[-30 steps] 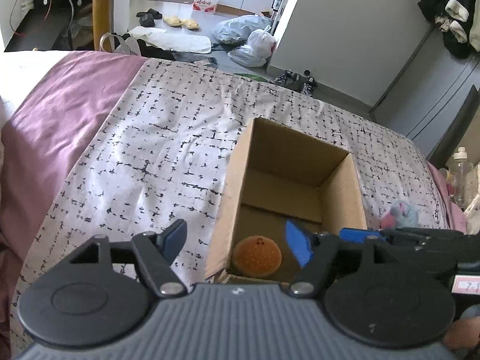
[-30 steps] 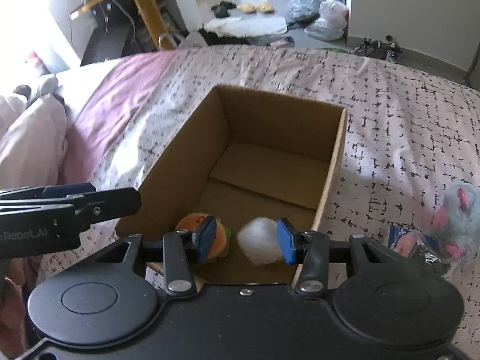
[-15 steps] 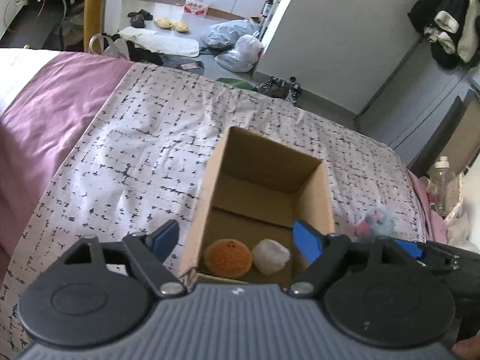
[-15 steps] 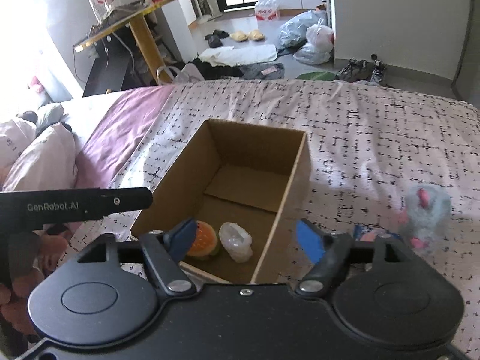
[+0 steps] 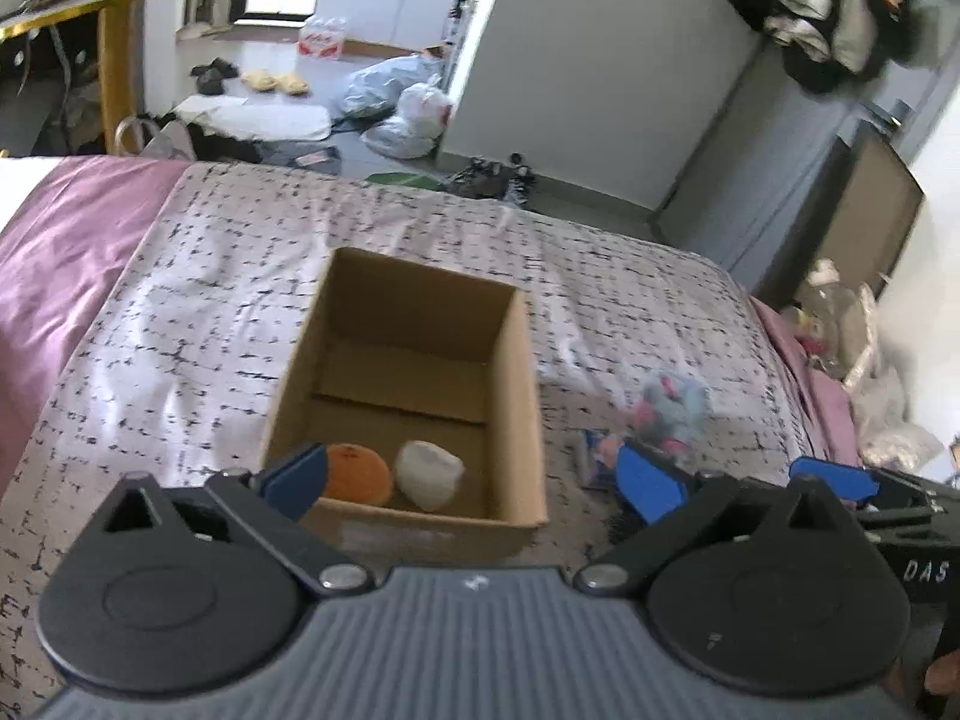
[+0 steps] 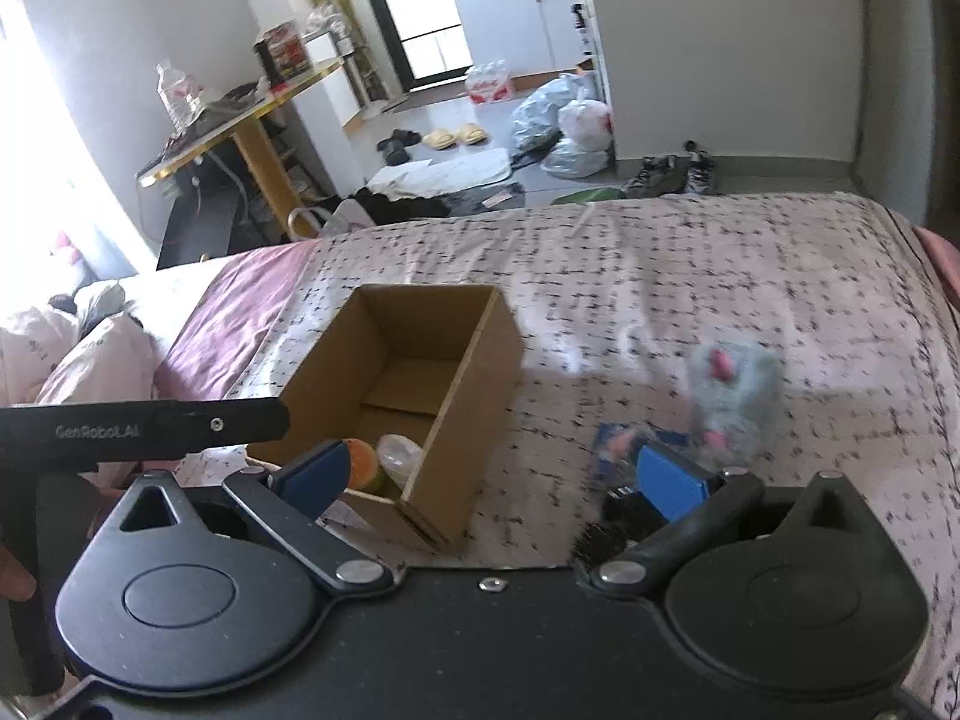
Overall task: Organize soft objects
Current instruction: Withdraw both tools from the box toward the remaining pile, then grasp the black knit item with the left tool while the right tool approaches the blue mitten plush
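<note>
An open cardboard box (image 5: pixel 510 420) (image 6: pixel 474 396) sits on the patterned bedspread. Inside its near end lie an orange burger-like plush (image 5: pixel 358 473) (image 6: pixel 363 465) and a white soft lump (image 5: pixel 429 473) (image 6: pixel 399 451). A grey-and-pink fluffy toy (image 5: pixel 672 405) (image 6: pixel 735 399) rests on the bed right of the box, with a blue packet (image 6: pixel 618 441) beside it. My left gripper (image 5: pixel 474 483) hovers over the box's near end, jaws opening wide with nothing between them. My right gripper (image 6: pixel 492 477) hangs above the box's right wall and the bed, jaws opening, holding nothing.
The bedspread (image 5: pixel 198 324) ends at a purple sheet (image 5: pixel 54 240) on the left. Pillows (image 6: pixel 90 354) lie far left. Beyond the bed: a yellow-legged desk (image 6: pixel 264 138), bags (image 5: pixel 402 102), shoes and a grey cabinet (image 5: pixel 798 180). A dark brush-like item (image 6: pixel 606 531) lies near the right gripper.
Both grippers have opened wide and pulled back and up from the box. The white lump, earlier between the right gripper's pads, now lies in the box beside the orange plush.
</note>
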Action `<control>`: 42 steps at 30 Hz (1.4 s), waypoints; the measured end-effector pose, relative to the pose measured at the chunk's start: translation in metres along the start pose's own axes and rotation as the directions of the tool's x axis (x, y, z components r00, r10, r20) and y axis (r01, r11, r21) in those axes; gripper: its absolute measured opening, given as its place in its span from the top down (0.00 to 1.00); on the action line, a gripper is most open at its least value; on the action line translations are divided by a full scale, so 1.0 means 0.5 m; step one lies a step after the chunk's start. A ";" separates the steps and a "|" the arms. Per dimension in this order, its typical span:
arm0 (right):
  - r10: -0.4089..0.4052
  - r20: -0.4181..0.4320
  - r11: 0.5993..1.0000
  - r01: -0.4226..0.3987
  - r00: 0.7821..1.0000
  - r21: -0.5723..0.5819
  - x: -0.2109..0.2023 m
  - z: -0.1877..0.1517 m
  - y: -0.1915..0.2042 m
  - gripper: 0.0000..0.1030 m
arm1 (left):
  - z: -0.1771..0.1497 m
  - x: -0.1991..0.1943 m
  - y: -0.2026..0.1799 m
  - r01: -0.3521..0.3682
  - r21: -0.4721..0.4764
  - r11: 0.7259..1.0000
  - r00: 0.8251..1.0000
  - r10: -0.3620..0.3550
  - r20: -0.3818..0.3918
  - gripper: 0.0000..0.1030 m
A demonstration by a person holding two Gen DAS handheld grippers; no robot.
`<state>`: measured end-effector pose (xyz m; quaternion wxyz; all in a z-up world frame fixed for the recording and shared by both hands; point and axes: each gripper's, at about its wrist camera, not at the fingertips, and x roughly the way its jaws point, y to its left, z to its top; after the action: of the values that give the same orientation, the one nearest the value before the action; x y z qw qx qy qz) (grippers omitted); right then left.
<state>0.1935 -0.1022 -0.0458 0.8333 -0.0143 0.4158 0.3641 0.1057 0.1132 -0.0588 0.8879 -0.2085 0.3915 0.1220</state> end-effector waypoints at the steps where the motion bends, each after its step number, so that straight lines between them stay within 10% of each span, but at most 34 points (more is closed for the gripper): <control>1: -0.005 0.005 1.000 0.005 1.000 -0.001 -0.007 -0.006 -0.007 0.00 | -0.005 -0.002 -0.010 0.006 0.012 1.000 1.000 -0.006 -0.001 0.01; 25: 0.002 0.012 0.984 -0.004 1.000 0.178 -0.098 -0.124 -0.169 0.00 | -0.124 0.033 -0.186 0.065 0.220 0.973 0.996 -0.051 -0.067 0.00; 42: 0.044 -0.065 0.950 -0.021 0.997 0.311 -0.029 -0.173 -0.315 0.25 | -0.149 0.159 -0.253 0.075 0.233 0.970 0.985 -0.036 -0.167 0.17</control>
<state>0.2261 -0.2548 -0.1361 0.8038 0.1109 0.4972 0.3071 0.1585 -0.0288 -0.1284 0.8750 -0.1206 0.4677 0.0318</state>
